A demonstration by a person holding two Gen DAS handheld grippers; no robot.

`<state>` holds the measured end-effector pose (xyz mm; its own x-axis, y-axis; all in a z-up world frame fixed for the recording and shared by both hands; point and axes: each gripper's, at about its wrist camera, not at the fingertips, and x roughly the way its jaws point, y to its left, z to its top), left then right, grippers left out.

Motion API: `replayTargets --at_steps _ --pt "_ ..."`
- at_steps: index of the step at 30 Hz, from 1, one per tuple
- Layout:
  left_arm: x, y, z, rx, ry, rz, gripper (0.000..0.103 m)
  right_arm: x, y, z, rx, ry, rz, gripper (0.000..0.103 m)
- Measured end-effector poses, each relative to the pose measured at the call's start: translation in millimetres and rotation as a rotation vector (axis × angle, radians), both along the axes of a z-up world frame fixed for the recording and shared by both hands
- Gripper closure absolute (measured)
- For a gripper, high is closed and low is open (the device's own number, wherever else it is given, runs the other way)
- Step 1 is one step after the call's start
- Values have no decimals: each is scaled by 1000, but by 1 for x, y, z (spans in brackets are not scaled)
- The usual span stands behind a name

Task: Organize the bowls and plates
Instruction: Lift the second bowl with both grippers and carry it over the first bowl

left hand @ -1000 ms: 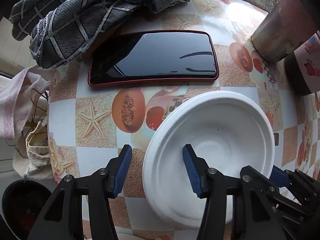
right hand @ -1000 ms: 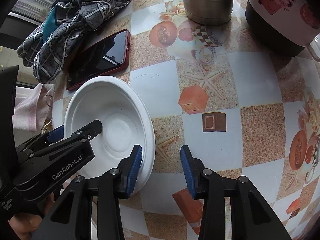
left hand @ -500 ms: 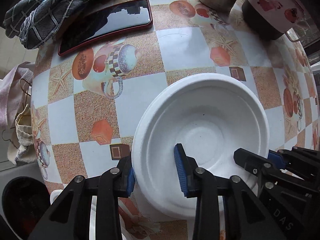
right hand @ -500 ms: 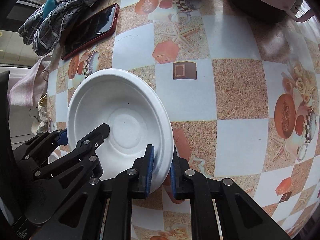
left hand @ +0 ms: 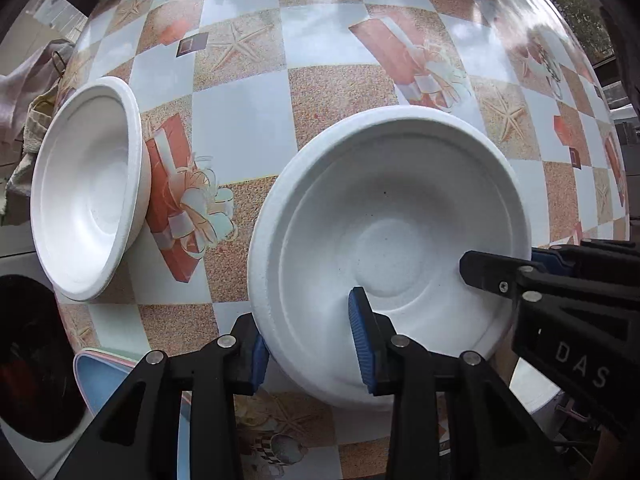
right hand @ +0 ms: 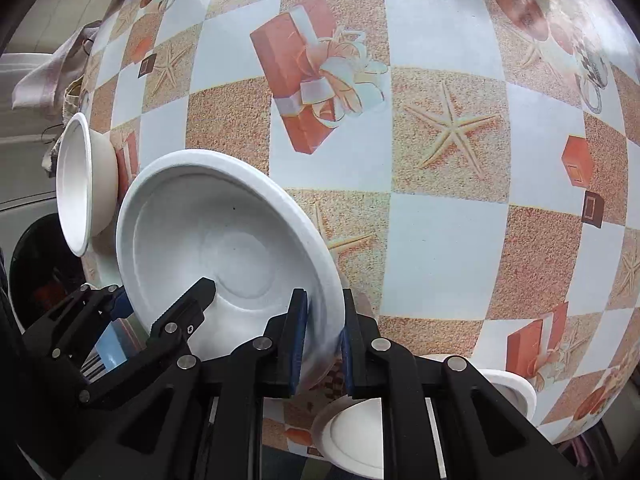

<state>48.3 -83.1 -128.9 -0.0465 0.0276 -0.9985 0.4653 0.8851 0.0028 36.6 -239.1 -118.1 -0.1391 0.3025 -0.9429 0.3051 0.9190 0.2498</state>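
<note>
Both grippers hold one white foam bowl [left hand: 384,240] over the checked tablecloth. My left gripper [left hand: 310,350] is shut on its near rim, one blue pad inside the bowl and one outside. My right gripper [right hand: 324,340] is shut on the rim on the opposite side; the left wrist view shows it at the right [left hand: 508,264]. In the right wrist view the bowl [right hand: 224,240] looks tilted, with the left gripper [right hand: 160,320] at its lower left. A second white bowl [left hand: 88,200] sits at the table's left edge [right hand: 80,184].
A light blue plate [left hand: 96,380] lies at the near left under my left gripper. White foam dishes [right hand: 352,432] lie at the near edge under my right gripper. A dark round opening [left hand: 32,360] and hanging cloth bags [left hand: 36,92] are beyond the table's left edge.
Both grippers shut on the bowl's rim and moved it across the table, away from the phone, cloth and pots. The second bowl and the near dishes came into view.
</note>
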Motion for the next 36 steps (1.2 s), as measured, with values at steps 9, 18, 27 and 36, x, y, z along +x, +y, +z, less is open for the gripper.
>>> replayTargets --at_steps 9,18,27,36 --pt "-2 49 17 -27 -1 36 65 -8 30 14 -2 -25 28 86" --pt "-26 48 56 -46 -36 -15 65 -37 25 35 7 -48 -12 86" --pt "-49 2 93 -62 -64 -164 64 -66 2 60 -5 -86 -86 86" --pt "-63 -44 99 -95 -74 -361 61 -114 -25 70 0 -93 -263 86"
